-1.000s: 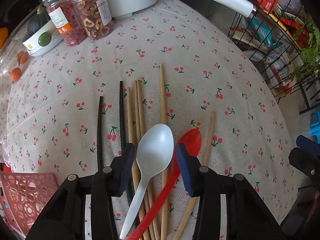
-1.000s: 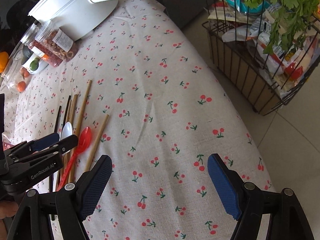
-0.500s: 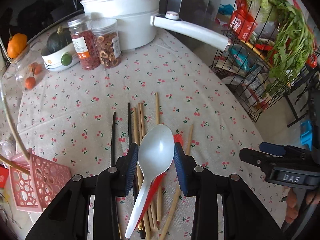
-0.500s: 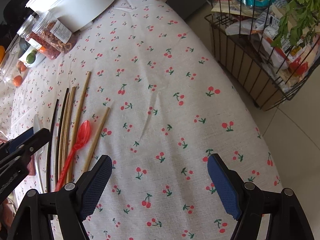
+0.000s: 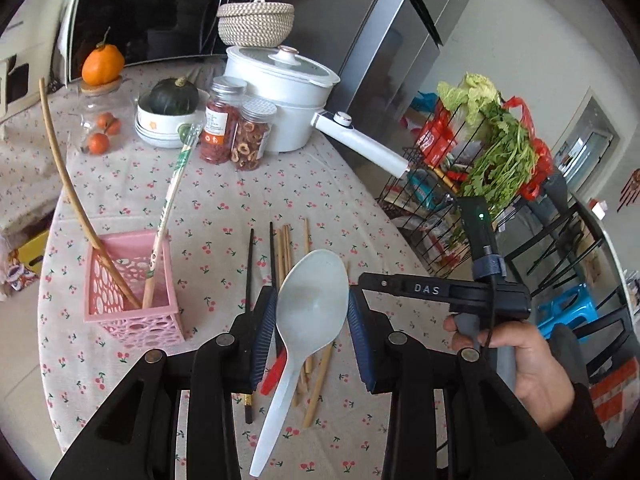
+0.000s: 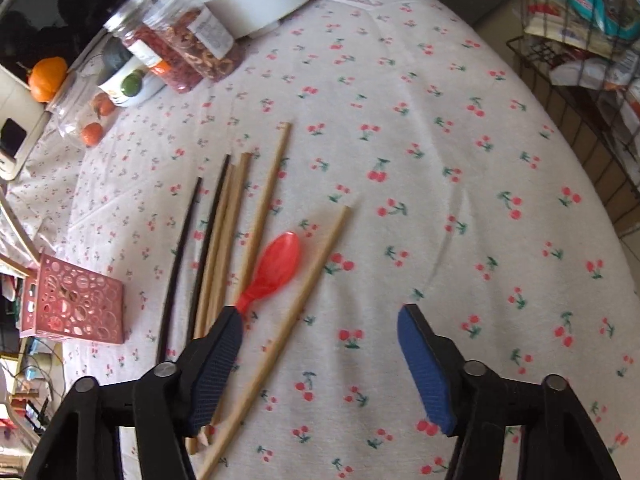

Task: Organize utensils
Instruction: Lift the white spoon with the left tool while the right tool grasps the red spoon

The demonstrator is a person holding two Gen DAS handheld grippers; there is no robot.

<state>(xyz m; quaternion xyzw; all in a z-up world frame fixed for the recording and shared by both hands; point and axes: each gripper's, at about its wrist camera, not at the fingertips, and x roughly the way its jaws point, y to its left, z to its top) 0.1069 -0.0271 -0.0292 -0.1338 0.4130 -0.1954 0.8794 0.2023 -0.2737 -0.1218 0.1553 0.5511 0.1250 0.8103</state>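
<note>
- The left gripper [image 5: 312, 320] points downward at a slant over the cherry-print tablecloth [image 5: 224, 200], and its two blue pads clench the bowl of a white plastic spoon [image 5: 310, 308], whose handle runs back under the gripper toward the camera.
- Lifted clear of the cloth, the white spoon hides part of the row of utensils lying below it.
- The right gripper [image 6: 320, 364] tilts steeply down at the table, held by a person's hand [image 5: 532, 368] wrapped around its grey grip; its jaws are closing, with a bamboo chopstick [image 6: 280, 332] lying on the cloth between them but not pressed by either pad.
- A red plastic spoon [image 6: 276, 268] lies just ahead of the right gripper's left finger, its bowl pointing away and its handle passing under that finger.
- Further left of that finger lie more bamboo chopsticks [image 6: 228, 240] and two black chopsticks [image 6: 180, 256], roughly side by side.
- A pink perforated holder [image 5: 132, 300] stands ahead and to the left of the left gripper, with two long sticks leaning upright in it.
- Only the left wrist view shows the white spoon, the holder's contents, the white saucepan [image 5: 280, 92] and the woven bowl; only the right wrist view shows the red spoon's whole bowl and the chopsticks unobstructed.
</note>
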